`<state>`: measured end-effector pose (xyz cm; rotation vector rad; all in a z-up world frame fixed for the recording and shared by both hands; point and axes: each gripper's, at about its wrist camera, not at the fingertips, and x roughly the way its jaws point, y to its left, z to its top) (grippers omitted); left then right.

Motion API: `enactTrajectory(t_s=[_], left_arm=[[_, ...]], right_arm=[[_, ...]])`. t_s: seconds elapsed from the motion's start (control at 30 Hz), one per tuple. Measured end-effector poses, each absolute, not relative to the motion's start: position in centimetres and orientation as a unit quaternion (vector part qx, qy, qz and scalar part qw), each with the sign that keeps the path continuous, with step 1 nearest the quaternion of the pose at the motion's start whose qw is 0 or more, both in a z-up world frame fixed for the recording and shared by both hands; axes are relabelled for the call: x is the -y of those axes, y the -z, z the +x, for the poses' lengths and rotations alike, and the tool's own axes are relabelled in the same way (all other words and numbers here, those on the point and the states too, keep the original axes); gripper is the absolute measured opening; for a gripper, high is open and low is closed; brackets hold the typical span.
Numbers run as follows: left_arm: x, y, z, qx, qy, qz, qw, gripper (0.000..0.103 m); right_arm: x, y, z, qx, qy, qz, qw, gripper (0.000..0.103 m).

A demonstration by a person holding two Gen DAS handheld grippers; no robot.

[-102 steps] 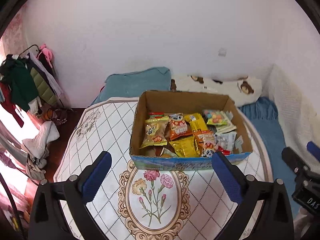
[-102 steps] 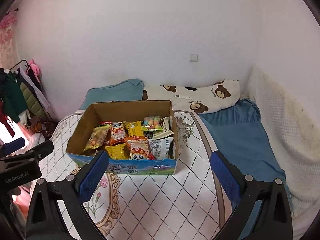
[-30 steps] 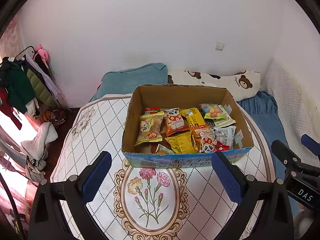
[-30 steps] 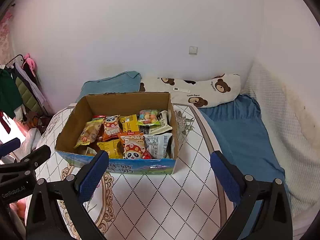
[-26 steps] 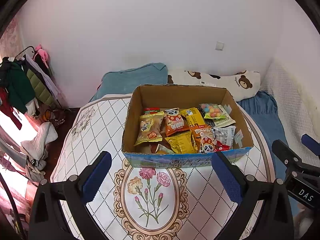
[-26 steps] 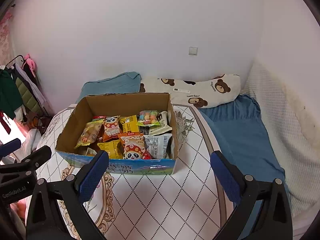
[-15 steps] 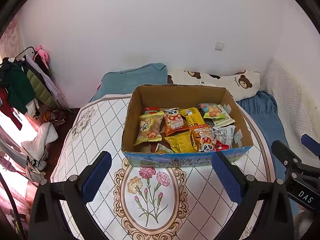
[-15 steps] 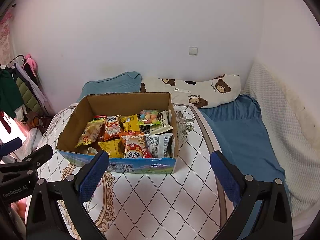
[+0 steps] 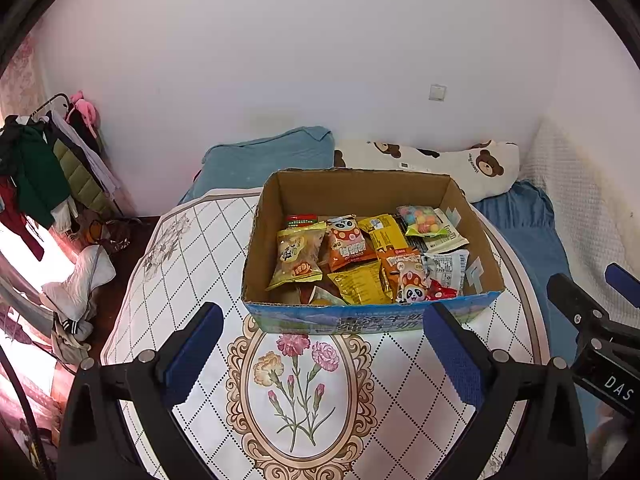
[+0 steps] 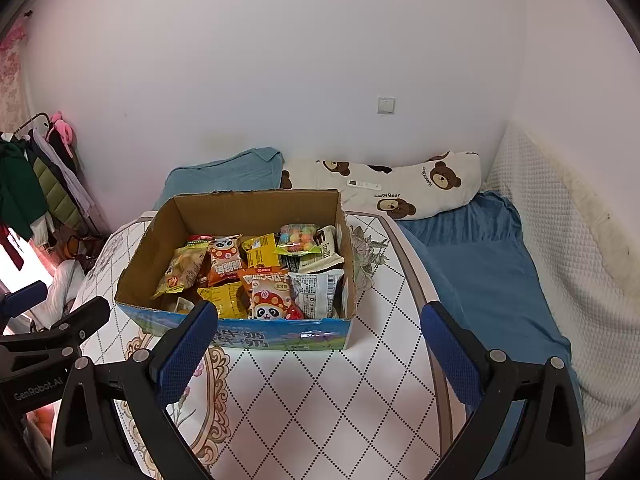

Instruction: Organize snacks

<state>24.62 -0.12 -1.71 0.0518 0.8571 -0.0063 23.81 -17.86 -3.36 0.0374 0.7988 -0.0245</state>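
Observation:
An open cardboard box [image 9: 372,188] [image 10: 248,208] stands on a round table with a diamond and flower pattern [image 9: 192,248] [image 10: 360,380]. It holds several snack packets: a yellow bag [image 9: 298,254], an orange panda packet [image 9: 347,242], a candy bag [image 9: 420,220], a mushroom panda packet [image 10: 270,296]. My left gripper [image 9: 322,354] is open and empty, in front of the box. My right gripper [image 10: 320,354] is open and empty, in front of the box's right corner. Each gripper shows at the edge of the other's view.
A bear-print pillow [image 10: 400,184] and a blue pillow [image 9: 264,156] lie behind the table on a blue bed [image 10: 480,264]. A clothes rack [image 9: 44,160] stands at the left. White walls are behind and at the right.
Over the last seconds both views shifted a little so the box sits slightly farther and more centred. In the last half second almost nothing moved. Both grippers stay open.

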Motion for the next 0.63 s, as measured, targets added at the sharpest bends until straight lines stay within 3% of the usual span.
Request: enactTrajectory(t_s=[0.63], left_arm=[[-0.03,1.77,24.33,-0.411,0.004,0.019,0.911,0.102]], right_arm=[[17.91,2.88,23.22,-0.384,0.010,0.017,0.923,0.103]])
